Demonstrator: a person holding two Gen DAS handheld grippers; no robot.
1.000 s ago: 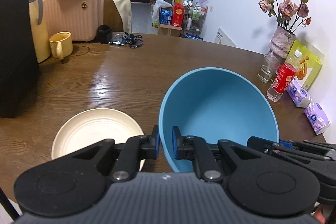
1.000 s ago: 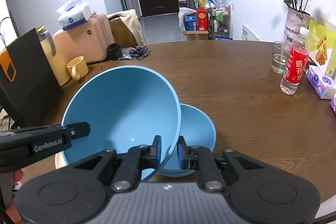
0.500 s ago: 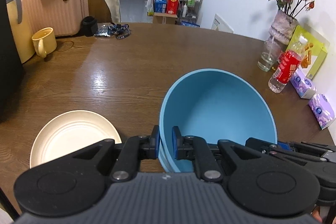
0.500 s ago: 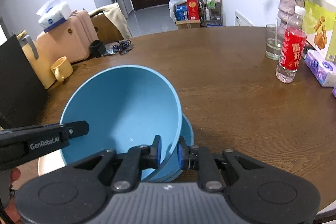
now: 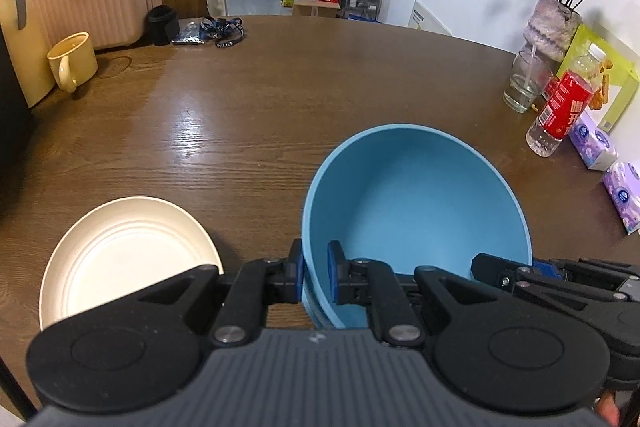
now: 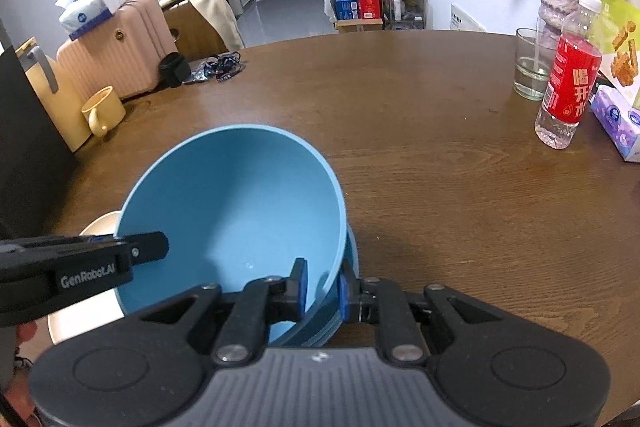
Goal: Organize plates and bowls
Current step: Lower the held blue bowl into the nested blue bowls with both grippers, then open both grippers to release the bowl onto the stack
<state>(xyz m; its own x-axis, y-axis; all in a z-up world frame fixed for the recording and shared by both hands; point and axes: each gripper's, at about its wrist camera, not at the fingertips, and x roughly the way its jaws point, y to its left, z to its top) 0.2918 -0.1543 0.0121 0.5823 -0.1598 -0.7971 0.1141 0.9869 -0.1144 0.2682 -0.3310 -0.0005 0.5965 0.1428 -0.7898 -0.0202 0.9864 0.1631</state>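
Observation:
A large blue bowl (image 5: 416, 203) hangs tilted just over the wooden table (image 5: 248, 115), gripped from both sides. My left gripper (image 5: 314, 267) is shut on its left rim, and my right gripper (image 6: 322, 283) is shut on its right rim (image 6: 340, 227). Each gripper has one pad inside the wall and one outside. A second blue bowl (image 6: 353, 255) sits underneath, with only a sliver of its rim showing. A cream plate (image 5: 120, 259) lies flat on the table just left of the bowls, apart from them.
A yellow mug (image 5: 72, 61), a pale yellow kettle (image 5: 16, 39) and a black box (image 6: 28, 131) stand at the left. A glass (image 6: 534, 67), a red-labelled water bottle (image 6: 570, 91), a flower vase (image 5: 554, 27) and tissue packs (image 5: 622, 195) line the right edge.
Both grippers have sunk with the blue bowl. It now covers the lower blue bowl almost fully, where a second ago much of that bowl showed beside it.

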